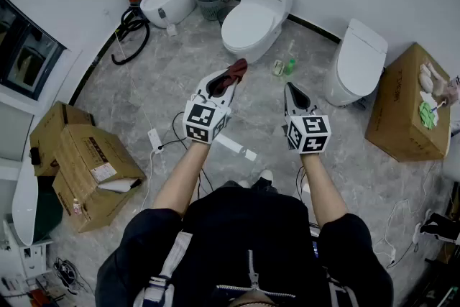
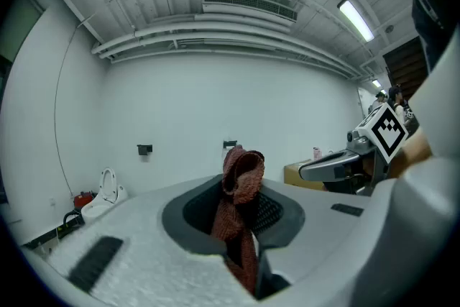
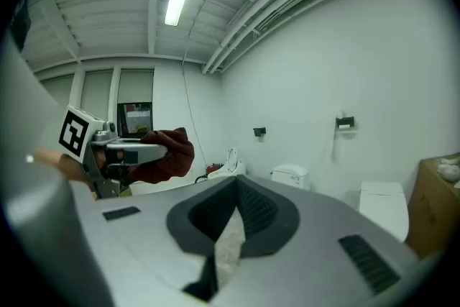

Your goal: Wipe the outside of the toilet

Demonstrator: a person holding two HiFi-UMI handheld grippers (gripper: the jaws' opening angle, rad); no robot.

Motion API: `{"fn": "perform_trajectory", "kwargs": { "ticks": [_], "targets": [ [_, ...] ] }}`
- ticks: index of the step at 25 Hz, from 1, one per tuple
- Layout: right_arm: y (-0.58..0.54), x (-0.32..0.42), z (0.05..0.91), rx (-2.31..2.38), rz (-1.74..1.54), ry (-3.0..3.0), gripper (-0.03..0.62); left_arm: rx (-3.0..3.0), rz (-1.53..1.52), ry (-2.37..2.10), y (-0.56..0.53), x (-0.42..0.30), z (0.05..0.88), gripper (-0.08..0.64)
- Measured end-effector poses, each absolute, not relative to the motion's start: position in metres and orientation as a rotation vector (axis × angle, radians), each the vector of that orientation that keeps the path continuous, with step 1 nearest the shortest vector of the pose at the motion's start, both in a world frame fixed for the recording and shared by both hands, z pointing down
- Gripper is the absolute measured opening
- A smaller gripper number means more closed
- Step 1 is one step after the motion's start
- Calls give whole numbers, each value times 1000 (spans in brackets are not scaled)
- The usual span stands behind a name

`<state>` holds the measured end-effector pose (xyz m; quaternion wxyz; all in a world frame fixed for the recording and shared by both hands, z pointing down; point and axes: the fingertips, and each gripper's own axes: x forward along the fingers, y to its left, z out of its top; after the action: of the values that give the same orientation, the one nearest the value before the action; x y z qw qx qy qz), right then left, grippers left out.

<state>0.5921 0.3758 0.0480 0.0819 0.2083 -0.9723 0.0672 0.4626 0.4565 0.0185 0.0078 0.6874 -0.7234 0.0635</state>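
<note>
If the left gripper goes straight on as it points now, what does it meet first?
Likely the white wall above the middle toilet: the left gripper, shut on the red cloth, points level; depth unclear.

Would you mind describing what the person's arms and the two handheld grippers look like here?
The left gripper and the right gripper both have pale grey bodies and dark ribbed jaw pads, narrowing toward the tips. Each carries a cube with black-and-white square markers. The person wears a black short-sleeved top with a front zip; the forearms are bare.
</note>
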Motion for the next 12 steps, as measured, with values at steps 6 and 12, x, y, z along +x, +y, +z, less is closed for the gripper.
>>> {"fn": "perform_trajectory", "kwargs": {
  "ticks": [6,12],
  "targets": [
    [377,600,50,626,215,-2921,3,2144,203,-2259,457,468,21,60],
    [378,606,49,600,184,-2921,3,2138,203,-2261,455,476,22,59]
  ]
}}
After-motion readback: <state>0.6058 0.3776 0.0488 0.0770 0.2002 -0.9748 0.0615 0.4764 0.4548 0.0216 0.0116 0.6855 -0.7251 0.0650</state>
